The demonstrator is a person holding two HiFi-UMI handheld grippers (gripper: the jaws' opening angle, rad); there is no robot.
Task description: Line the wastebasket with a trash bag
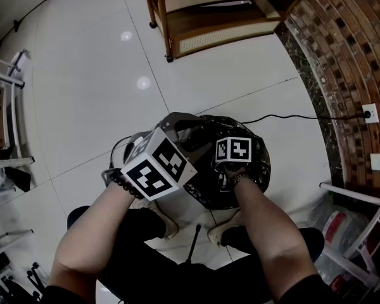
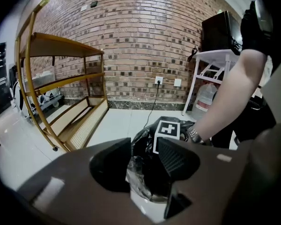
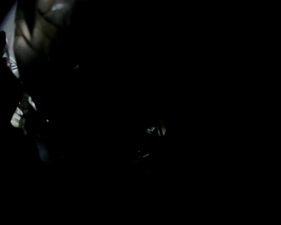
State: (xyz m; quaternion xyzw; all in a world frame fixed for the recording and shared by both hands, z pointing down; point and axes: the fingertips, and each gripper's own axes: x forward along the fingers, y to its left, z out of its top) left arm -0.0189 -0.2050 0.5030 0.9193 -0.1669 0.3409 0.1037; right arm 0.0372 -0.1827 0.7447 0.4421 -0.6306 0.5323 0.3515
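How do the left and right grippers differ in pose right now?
The left gripper sits at the rim of the wastebasket, jaws apart around trash bag film; the right gripper reaches down inside the bag. The left gripper's view is bright; the right gripper's is nearly black, jaws unreadable. Both work the same bag.

**Tiled floor, brick wall, racks on both sides**

Under you lies a glossy white tiled floor (image 1: pixel 228 75). Two light reflections (image 1: pixel 143 82) shine on it in the upper left of the head view. At the top centre sits a wooden shelf unit (image 1: pixel 209 18) with cane panels, on castors. A curved brick wall (image 1: pixel 354 49) fills the upper right, edged by a dark stone skirting (image 1: pixel 304 68). At the right edge a white socket (image 1: pixel 369 113) takes a black cable (image 1: pixel 291 116) that runs left across the tiles. A white metal rack (image 1: pixel 9 100) stands at the left edge, another white rack (image 1: pixel 361 198) at the lower right. In your left gripper view, a white stand (image 2: pixel 215 62) at the upper right carries a black box (image 2: pixel 220 29).
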